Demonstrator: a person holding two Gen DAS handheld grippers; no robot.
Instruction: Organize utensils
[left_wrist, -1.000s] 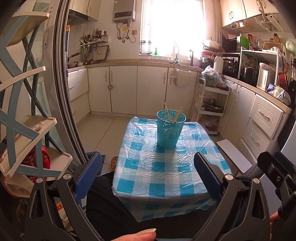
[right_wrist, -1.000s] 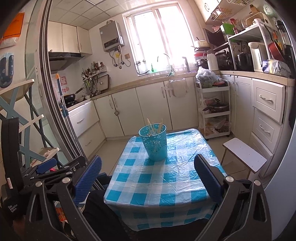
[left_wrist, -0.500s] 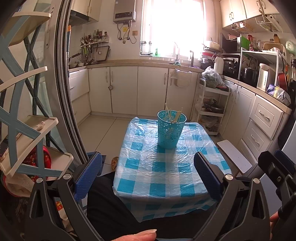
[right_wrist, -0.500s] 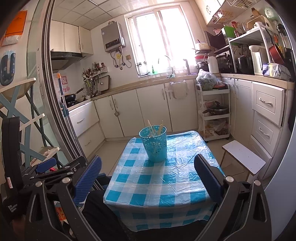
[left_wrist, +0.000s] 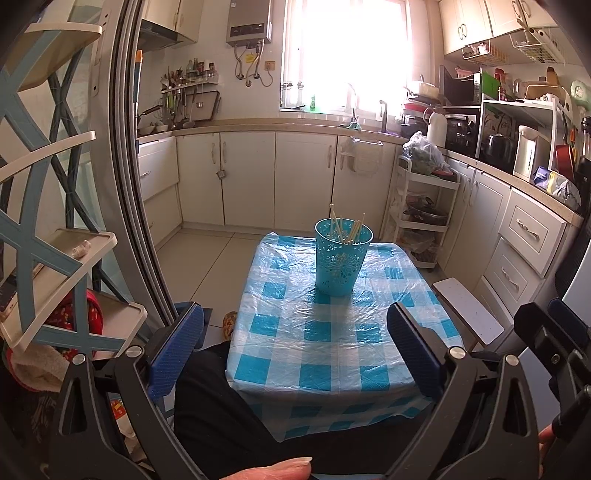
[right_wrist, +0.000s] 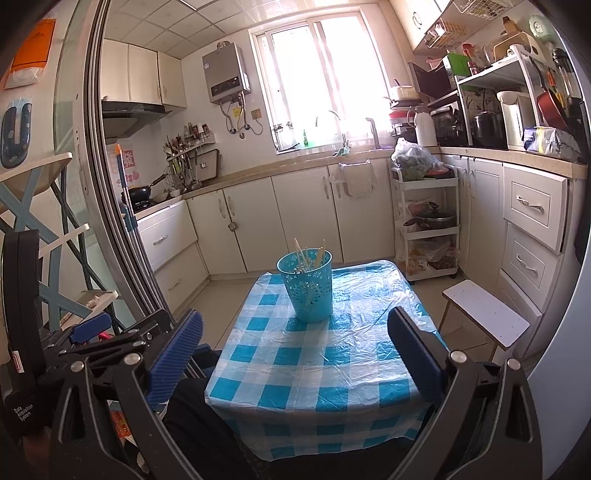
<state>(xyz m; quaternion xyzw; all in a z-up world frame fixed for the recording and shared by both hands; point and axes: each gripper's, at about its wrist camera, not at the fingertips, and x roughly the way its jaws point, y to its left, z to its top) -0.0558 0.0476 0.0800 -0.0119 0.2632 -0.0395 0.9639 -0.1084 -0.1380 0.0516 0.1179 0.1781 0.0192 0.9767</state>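
Note:
A turquoise perforated holder (left_wrist: 341, 258) stands upright near the far middle of a small table with a blue-and-white checked cover (left_wrist: 325, 332). Several pale chopsticks (left_wrist: 351, 229) stick up out of it. It also shows in the right wrist view (right_wrist: 308, 288) on the same table (right_wrist: 314, 369). My left gripper (left_wrist: 295, 354) is open and empty, held back over the table's near edge. My right gripper (right_wrist: 295, 354) is open and empty, likewise well short of the holder. No loose utensils show on the table.
A white stool (left_wrist: 467, 310) stands right of the table. A white trolley (right_wrist: 424, 221) with pots stands at the back right. A blue-and-white shelf rack (left_wrist: 55, 258) and a sliding door frame (left_wrist: 136, 184) are at the left. Cabinets line the back and right.
Both views have drifted very slightly; the holder and table stay put. Both grippers stay open and empty.

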